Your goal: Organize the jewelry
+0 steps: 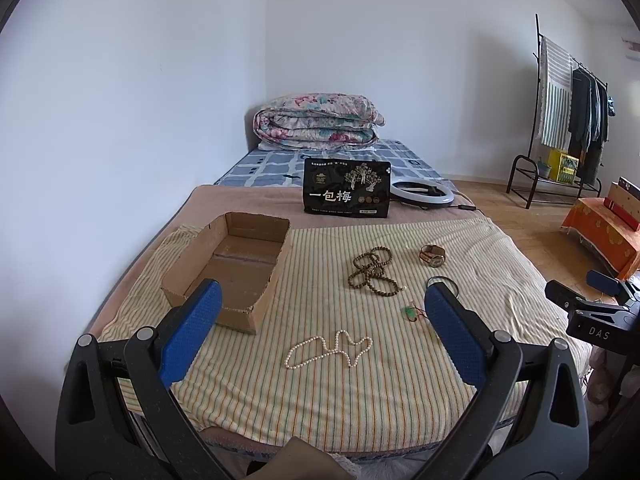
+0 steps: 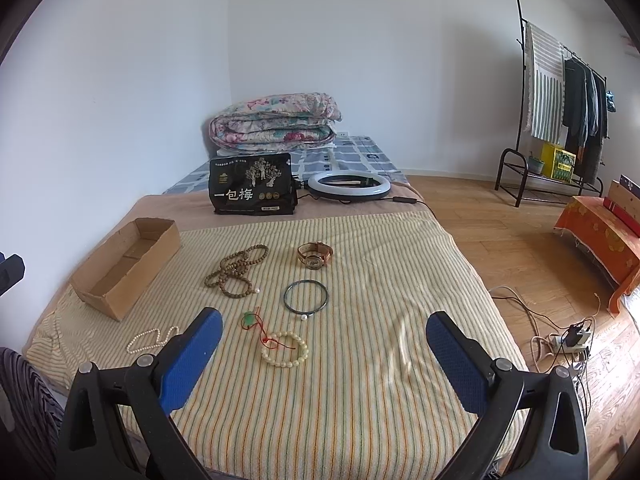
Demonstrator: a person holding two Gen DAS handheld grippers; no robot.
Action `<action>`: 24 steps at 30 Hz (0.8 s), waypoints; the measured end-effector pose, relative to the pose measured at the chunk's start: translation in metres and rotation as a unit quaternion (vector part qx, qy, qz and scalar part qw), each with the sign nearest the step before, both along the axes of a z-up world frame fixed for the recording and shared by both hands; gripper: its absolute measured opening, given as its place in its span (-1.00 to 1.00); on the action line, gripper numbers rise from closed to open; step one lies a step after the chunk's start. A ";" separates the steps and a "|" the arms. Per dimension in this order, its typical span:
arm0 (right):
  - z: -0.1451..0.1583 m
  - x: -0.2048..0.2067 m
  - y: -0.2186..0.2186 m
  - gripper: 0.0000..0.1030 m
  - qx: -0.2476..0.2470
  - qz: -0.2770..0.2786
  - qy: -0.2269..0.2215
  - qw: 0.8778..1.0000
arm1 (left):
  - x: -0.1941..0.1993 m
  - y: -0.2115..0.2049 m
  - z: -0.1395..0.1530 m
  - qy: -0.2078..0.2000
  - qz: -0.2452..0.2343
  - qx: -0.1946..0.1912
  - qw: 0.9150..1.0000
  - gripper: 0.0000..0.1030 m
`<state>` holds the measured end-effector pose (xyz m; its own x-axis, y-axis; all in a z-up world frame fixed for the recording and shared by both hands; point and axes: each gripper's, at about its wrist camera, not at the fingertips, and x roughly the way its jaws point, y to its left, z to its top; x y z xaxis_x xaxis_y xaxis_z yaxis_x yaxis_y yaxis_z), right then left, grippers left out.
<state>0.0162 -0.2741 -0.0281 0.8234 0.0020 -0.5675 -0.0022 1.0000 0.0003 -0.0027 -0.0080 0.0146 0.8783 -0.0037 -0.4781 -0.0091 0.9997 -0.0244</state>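
Jewelry laid out for sorting, before any piece is lifted. A white pearl necklace (image 1: 329,349) lies in a loose loop on the striped cloth (image 1: 360,400) nearest the bed's front edge, directly ahead of the left hand-held gripper (image 1: 322,312). Beyond it, toward the middle of the cloth, sit a heap of brown wooden beads (image 1: 372,270) and a wristwatch (image 2: 315,257) with a tan strap. Between these and the front edge lie a dark bangle (image 2: 306,296), a small green pendant on red cord (image 2: 251,320), and a pale bead bracelet (image 2: 285,349), the cord trailing onto the bracelet. All pieces rest on the cloth; none is in the cardboard box (image 1: 232,268), which stands open and bare on the cloth's left side, well apart from the beads.

Both tools are released. The left hand-held gripper's blue pads are spread wide with nothing between them, and the right hand-held gripper (image 2: 324,328) likewise hangs wide apart above the front of the cloth, near the bracelet.

Judged from this layout, the task is at its opening step: choosing and approaching a first piece. The next move probably calls for lowering one tool over a single item, the pearls for the left or the bracelet for the right, and pinching a strand without dragging the soft cloth or snagging the neighbouring cord.

Farther back: a black snack pouch (image 1: 347,193), a ring light (image 2: 349,186), and a folded floral quilt (image 1: 318,122).
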 end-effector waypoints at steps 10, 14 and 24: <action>0.000 -0.001 -0.001 0.99 0.002 0.002 0.001 1.000 | 0.000 0.002 -0.001 -0.001 0.001 -0.001 1.000 1.00; 0.000 -0.002 -0.001 0.99 0.003 0.003 0.001 1.000 | -0.001 0.001 0.000 -0.002 0.001 -0.001 1.000 1.00; 0.001 0.000 0.001 0.99 0.006 0.004 0.004 1.000 | -0.004 0.001 0.008 -0.002 0.000 -0.001 1.000 1.00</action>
<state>0.0159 -0.2735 -0.0269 0.8192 0.0157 -0.5732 -0.0111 0.9999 0.0116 -0.0069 -0.0071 0.0229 0.8805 -0.0039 -0.4741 -0.0096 0.9996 -0.0261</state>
